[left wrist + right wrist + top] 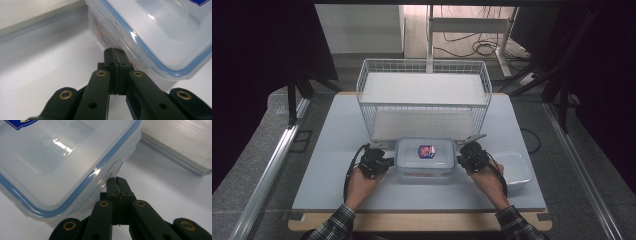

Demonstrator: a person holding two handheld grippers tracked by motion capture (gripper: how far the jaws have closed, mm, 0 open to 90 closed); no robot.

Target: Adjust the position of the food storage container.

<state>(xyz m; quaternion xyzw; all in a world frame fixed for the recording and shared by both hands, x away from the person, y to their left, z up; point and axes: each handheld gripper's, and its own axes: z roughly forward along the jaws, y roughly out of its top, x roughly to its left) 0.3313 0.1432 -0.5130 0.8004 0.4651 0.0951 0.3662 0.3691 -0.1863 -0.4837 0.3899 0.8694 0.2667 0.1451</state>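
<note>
Lidded container [426,159] flanked by left gripper [388,162] and right gripper [460,160], both closed empty, tips at its ends

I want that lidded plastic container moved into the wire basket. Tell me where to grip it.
Take the plastic container by its two short ends, one gripper from each side, under the lid's overhanging rim. It is wide, flat and low, so neither gripper would likely span it. The left gripper and right gripper sit shut at those ends.

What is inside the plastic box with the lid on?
Through the cloudy wall of the plastic box, something reddish-orange shows low down inside. Its shape is too blurred to name. The lid and its sticker cover the rest from above.
</note>
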